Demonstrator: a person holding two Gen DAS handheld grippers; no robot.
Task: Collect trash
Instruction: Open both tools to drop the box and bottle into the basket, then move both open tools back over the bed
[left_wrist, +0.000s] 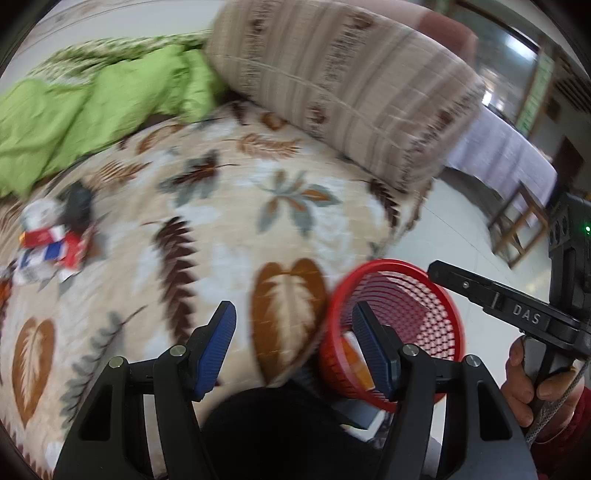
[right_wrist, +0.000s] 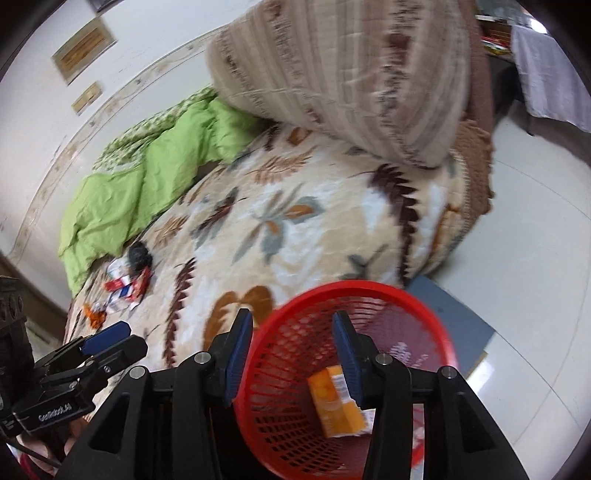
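Now the left hand-held gripper (left_wrist: 295, 345) has its two blue fingers spread wide, holding nothing. So does the right hand-held gripper (right_wrist: 293, 356), which hangs over one red basket (right_wrist: 373, 291) on the floor beside the bed (right_wrist: 314, 236). One orange carton (right_wrist: 334, 402) lies inside the basket. A small pile of trash (right_wrist: 123, 286) sits far across the bed, near one green blanket (right_wrist: 147, 177). It is too blurry to count the pieces.
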